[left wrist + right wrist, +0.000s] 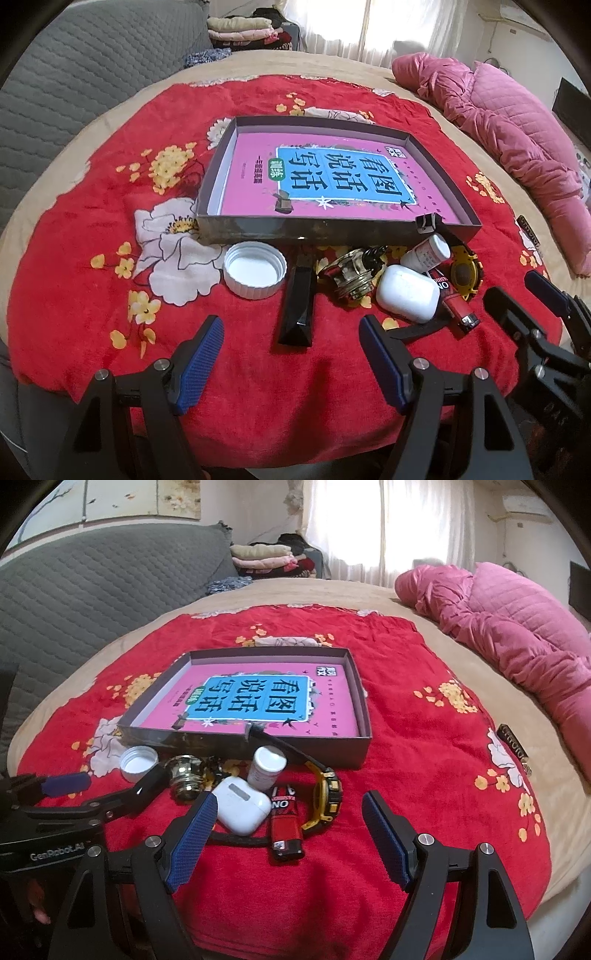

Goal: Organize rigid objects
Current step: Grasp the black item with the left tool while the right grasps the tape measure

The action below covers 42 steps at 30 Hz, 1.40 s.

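Barely begun: box (pixel 332 236) holds only a book; cap (pixel 255 271), earbud case (pixel 406 293), bottle (pixel 428 254), lighter (pixel 456 306), watch (pixel 465 273) clustered just near of it. Both jaws wide open, empty.

Red flowered blanket (pixel 424 738) spread over tan bed (pixel 406 605); pink quilt (pixel 517 627) along right edge, folded clothes (pixel 266 559) at far edge, grey sofa (pixel 92 583) left.

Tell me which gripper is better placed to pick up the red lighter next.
The right gripper, probably. Its open jaws frame the red lighter just ahead. The left gripper, also open, faces the black stick, and the lighter lies off to its right behind the white earbud case.
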### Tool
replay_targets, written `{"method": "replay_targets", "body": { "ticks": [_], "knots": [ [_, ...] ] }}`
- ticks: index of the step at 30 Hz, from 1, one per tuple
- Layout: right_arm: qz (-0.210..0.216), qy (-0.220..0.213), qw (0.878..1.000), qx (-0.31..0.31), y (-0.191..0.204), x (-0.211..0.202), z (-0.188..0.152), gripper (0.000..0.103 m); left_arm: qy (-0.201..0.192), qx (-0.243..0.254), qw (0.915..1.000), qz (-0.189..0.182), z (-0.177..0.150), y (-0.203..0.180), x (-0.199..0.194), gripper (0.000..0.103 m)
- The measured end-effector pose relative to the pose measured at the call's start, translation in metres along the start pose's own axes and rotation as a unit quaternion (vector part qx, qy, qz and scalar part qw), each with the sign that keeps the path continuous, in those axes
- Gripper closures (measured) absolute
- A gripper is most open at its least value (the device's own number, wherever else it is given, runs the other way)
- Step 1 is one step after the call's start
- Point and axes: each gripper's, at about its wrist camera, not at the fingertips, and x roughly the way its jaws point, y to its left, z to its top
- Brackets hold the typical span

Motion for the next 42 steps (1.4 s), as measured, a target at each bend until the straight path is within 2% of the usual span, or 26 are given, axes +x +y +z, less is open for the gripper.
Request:
{"method": "replay_targets", "body": {
  "ticks": [6, 13, 21, 28, 33, 36, 42],
  "knots": [
    [0.000, 0.000, 1.000, 0.025, -0.018, 0.003, -0.001, 0.022, 0.021, -0.025, 0.9993, -0.019, 0.000, 0.015, 0.009, 0.028],
    [-0.006, 0.002, 0.999, 0.039, -0.036, 0.011, -0.003, 0.022, 0.040, -0.017, 0.9985, -0.032, 0.001, 0.013, 0.021, 0.029],
    [-0.020, 0.020, 0.999, 0.045, -0.051, 0.027, -0.007, 0.022, 0.063, -0.013, 0.9968, -0.047, 0.006, 0.011, 0.043, 0.058],
    [-0.021, 0.042, 0.997, 0.060, -0.061, 0.045, -0.006, 0.022, 0.055, -0.009, 0.9968, -0.058, 0.013, 0.008, 0.050, 0.070],
    [-0.008, 0.056, 0.997, 0.053, -0.057, 0.060, -0.004, 0.046, 0.057, -0.014, 0.9961, -0.066, 0.016, 0.008, 0.054, 0.071],
    [-0.002, 0.071, 0.997, 0.037, -0.050, 0.071, -0.006, 0.058, 0.058, -0.023, 0.9954, -0.073, 0.018, 0.011, 0.057, 0.076],
    [0.007, 0.075, 0.997, 0.009, -0.038, 0.087, -0.004, 0.077, 0.060, -0.034, 0.9940, -0.084, 0.019, 0.015, 0.062, 0.078]
  ]
}}
